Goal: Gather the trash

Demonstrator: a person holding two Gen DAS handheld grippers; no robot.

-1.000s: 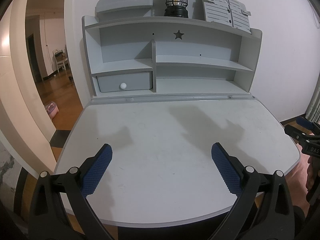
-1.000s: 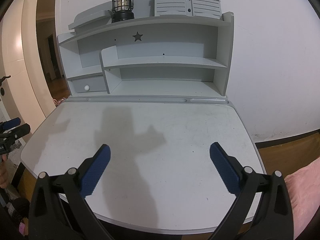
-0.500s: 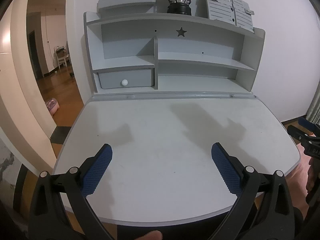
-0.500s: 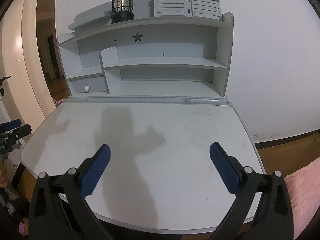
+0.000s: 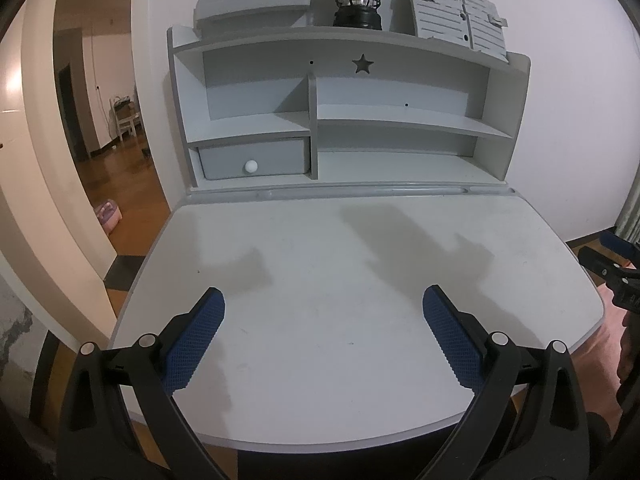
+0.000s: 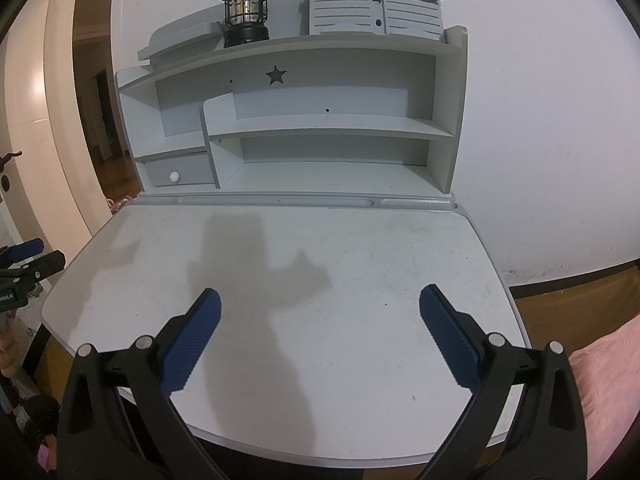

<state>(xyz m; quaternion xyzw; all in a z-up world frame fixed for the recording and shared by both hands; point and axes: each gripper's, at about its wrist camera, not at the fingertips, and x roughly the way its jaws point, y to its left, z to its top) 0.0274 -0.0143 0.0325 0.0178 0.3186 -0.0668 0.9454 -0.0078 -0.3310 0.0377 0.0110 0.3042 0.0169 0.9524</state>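
Left gripper (image 5: pixel 323 300): jaws spread wide apart, holding nothing. The blue ribbed pads (image 5: pixel 194 342) angle outward from the black finger arms, one at 8 o'clock and the other at 4 o'clock of the left wrist view, tips pointing toward 12 o'clock. Right gripper (image 6: pixel 320 300): same pose, jaws wide apart and holding nothing, blue pads (image 6: pixel 450 340) at 8 and 4 o'clock. In the left wrist view, part of the right gripper appears at the 3 o'clock edge, with the person's right hand (image 5: pixel 600 356) below it at 4 o'clock. In the right wrist view, the left gripper's fingers (image 6: pixel 26 250) appear at 9 o'clock.
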